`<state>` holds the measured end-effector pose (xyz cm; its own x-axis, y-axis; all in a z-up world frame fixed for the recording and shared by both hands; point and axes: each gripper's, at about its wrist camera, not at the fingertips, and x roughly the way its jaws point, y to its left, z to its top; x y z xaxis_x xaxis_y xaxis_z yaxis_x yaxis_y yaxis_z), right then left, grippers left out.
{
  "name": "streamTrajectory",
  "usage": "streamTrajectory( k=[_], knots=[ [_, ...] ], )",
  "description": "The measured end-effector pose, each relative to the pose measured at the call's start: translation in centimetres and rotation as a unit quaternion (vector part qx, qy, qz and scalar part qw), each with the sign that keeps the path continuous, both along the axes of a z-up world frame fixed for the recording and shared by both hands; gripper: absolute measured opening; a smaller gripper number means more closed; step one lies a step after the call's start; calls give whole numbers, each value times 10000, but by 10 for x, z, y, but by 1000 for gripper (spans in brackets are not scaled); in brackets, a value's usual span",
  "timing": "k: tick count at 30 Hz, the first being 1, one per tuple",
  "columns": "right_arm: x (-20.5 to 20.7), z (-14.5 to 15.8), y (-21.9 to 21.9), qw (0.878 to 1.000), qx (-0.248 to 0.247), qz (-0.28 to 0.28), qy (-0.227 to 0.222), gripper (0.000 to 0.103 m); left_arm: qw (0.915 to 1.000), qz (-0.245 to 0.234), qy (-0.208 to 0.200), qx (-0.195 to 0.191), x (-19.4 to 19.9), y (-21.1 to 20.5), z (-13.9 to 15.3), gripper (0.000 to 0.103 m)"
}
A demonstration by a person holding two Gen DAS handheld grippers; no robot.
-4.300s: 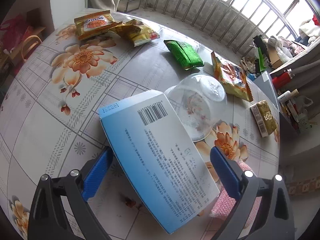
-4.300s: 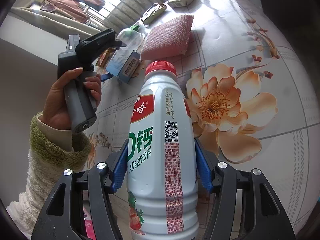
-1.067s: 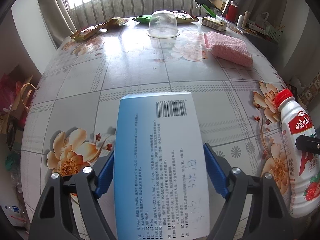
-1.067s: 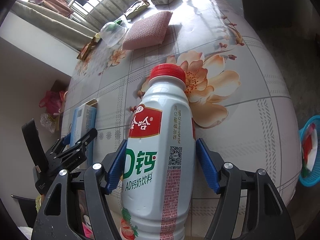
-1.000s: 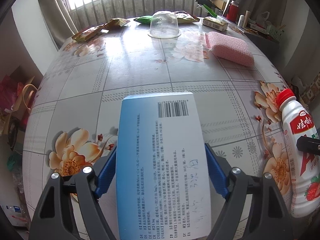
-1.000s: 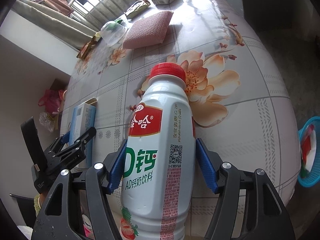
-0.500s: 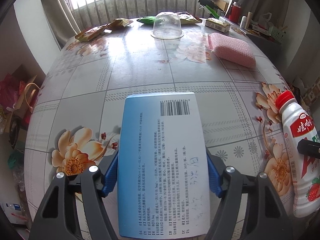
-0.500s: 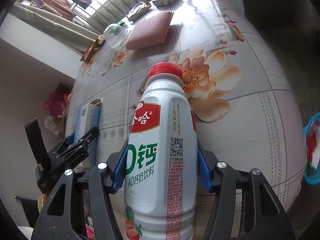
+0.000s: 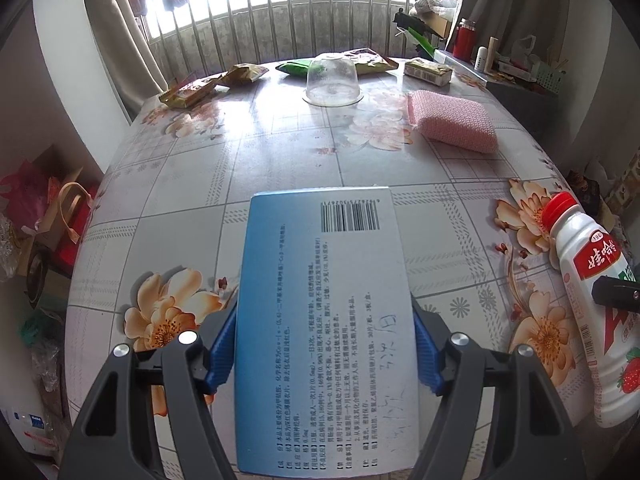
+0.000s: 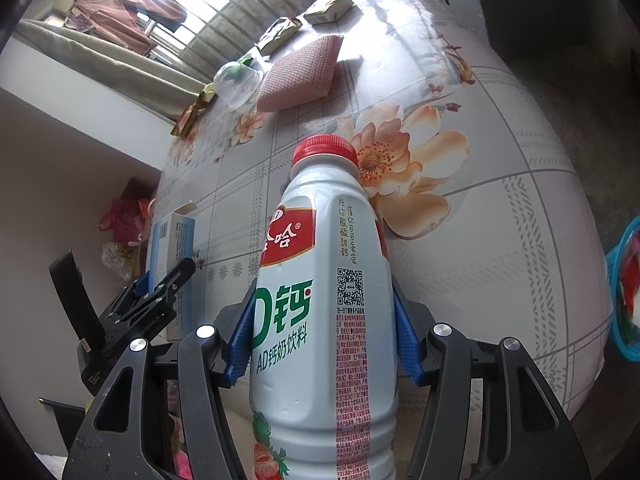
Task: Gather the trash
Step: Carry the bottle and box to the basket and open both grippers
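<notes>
The left gripper squeezes a blue box; its jaws have just been closing on it. The right gripper squeezes a milk bottle, both over the table. The smooth bottle could slip out. A blue basket waits beside the table. Wrappers, a pink sponge and a clear cup lie far off.

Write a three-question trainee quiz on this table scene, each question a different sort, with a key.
1. True or false: the left gripper is closed on the blue box.
2. The right gripper holds: A) the pink sponge B) the white bottle C) the clear cup
3. Fill in: the bottle's cap is ___.

Key: 1 true; 2 B; 3 red.
</notes>
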<state>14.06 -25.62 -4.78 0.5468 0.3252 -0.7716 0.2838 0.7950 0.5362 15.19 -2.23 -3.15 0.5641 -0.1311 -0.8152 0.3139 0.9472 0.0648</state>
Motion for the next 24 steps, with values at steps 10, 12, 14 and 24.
streamTrajectory(
  k=[10,12,14,24],
  knots=[
    [-32,17,-16,9986,301,-155,-418,55,9986,-335,-400,10,-28,-21,30,70],
    [-50,25,-30,9970,328,-370,-603,55,9976,-518,-453,-82,-36,-32,40,70],
    [-75,32,-51,9939,321,-723,-769,55,9949,-820,-544,-206,-45,-49,52,70],
    [-276,13,-168,9399,194,-3315,-796,55,9492,-2962,161,-1050,-96,-205,87,70]
  ],
)
